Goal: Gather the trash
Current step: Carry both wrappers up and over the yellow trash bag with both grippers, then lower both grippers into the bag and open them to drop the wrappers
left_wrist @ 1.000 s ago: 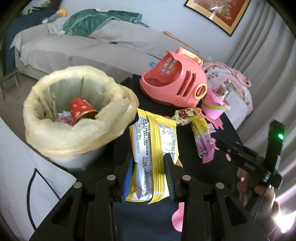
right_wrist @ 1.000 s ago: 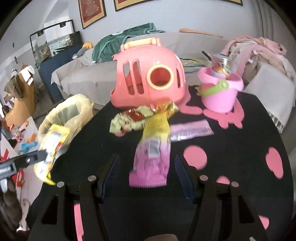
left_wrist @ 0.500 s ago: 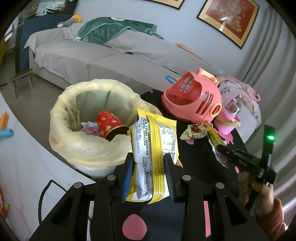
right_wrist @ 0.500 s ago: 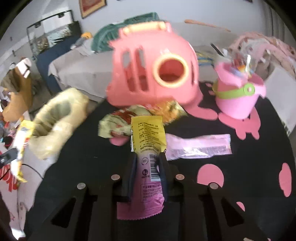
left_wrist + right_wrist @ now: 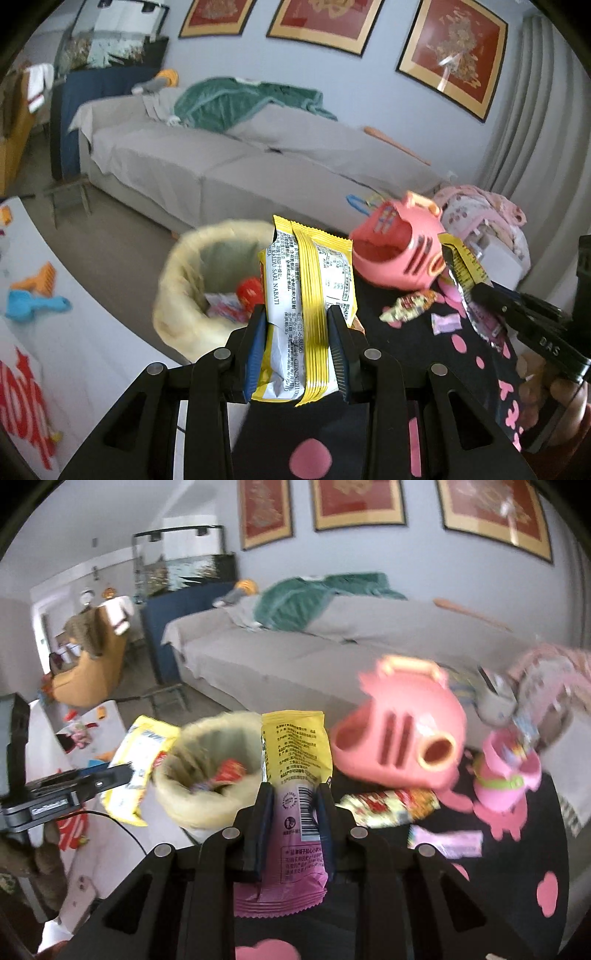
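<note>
My left gripper [image 5: 297, 325] is shut on a yellow and white snack wrapper [image 5: 310, 295], held up in front of the trash bin [image 5: 184, 280]. The bin has a pale yellow liner and holds a red cup [image 5: 249, 291]. My right gripper [image 5: 293, 797] is shut on a yellow and pink wrapper [image 5: 295, 753], lifted above the black table [image 5: 517, 867] beside the bin [image 5: 207, 801]. A crumpled wrapper [image 5: 388, 805] and a small pink wrapper [image 5: 443, 843] lie on the table. The right gripper also shows in the left wrist view [image 5: 476, 291].
A pink toy carrier [image 5: 402, 738] and a pink toy bucket [image 5: 506, 779] stand at the back of the table. A grey sofa [image 5: 221, 166] runs behind. A white mat with toys [image 5: 33, 299] lies left of the bin.
Both grippers have risen and pulled back from the table and bin. The right gripper closed on the yellow and pink wrapper and lifted it off the table.
</note>
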{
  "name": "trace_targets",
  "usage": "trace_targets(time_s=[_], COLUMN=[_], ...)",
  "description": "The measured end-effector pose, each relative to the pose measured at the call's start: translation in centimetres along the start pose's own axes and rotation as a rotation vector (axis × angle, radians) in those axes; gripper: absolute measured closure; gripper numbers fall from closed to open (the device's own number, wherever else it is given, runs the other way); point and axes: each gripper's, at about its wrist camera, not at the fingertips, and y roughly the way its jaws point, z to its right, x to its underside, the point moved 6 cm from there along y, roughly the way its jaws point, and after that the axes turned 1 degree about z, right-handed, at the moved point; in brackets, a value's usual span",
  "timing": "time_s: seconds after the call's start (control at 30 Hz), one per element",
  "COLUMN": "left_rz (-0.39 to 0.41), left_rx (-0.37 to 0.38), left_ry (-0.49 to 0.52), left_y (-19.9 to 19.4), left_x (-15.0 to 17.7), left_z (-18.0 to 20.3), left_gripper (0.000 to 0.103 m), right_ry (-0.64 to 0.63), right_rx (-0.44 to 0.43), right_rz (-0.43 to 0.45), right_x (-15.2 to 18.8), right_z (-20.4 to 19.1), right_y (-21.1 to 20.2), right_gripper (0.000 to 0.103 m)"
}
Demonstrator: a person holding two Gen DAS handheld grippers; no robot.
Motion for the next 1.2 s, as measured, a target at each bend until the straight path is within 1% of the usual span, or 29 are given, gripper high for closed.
trace_targets(time_s=[0.17, 0.37, 0.5, 0.63, 0.87, 0.93, 0.97, 1.0, 1.07, 1.1, 1.13, 1.17, 1.2], left_rz=[0.061, 0.077, 0.045, 0.001, -0.097, -0.123, -0.137, -0.148, -0.163, -0.171, -0.174, -0.174, -0.172], left_rx=[-0.046, -0.069, -0.074, -0.079, -0.082, -0.068, -0.049, -0.026, 0.022, 0.028, 0.021, 0.017, 0.023], left_ry=[0.028, 0.036, 0.032, 0.02, 0.0, -0.013, -0.023, -0.034, -0.054, -0.06, -0.063, -0.07, -0.084], left_y=[-1.7, -1.5, 0.2, 3.0, 9.2, 10.9, 11.8, 12.6, 13.8, 14.5, 14.9, 15.2, 15.4], left_x=[-2.1, -3.5, -3.7, -3.5, -2.9, -2.8, -2.7, -2.7, -2.8, -2.8, -2.8, -2.8, -2.9], left_z=[-1.3, -3.0, -4.3, -5.1, -6.1, -6.4, -6.4, -6.4, -6.3, -6.4, -6.6, -6.8, -7.1], left_gripper=[0.07, 0.069, 0.069, 0.069, 0.069, 0.069, 0.069, 0.068, 0.06, 0.057, 0.05, 0.047, 0.047], right_ry=[-0.065, -0.105, -0.113, -0.115, -0.057, -0.032, -0.023, -0.007, 0.005, 0.005, 0.003, 0.0, -0.003], right_rx=[-0.043, -0.068, -0.083, -0.088, -0.09, -0.09, -0.093, -0.097, -0.095, -0.094, -0.093, -0.092, -0.095], right_rz=[0.034, 0.045, 0.032, 0.0, -0.067, -0.088, -0.096, -0.107, -0.123, -0.132, -0.139, -0.147, -0.155], right_x=[-2.3, -4.2, -4.6, -4.7, -4.2, -3.9, -3.8, -3.6, -3.4, -3.2, -3.1, -3.0, -2.9], right_z=[-4.0, -6.6, -7.6, -7.6, -4.7, -3.6, -3.2, -2.7, -2.1, -1.8, -1.7, -1.8, -1.7], right_y=[-0.1, 1.4, 3.6, 6.2, 10.9, 12.1, 12.6, 13.2, 14.2, 14.7, 15.1, 15.5, 16.0], right_gripper=[0.081, 0.081, 0.081, 0.081, 0.08, 0.08, 0.08, 0.08, 0.08, 0.08, 0.08, 0.08, 0.08])
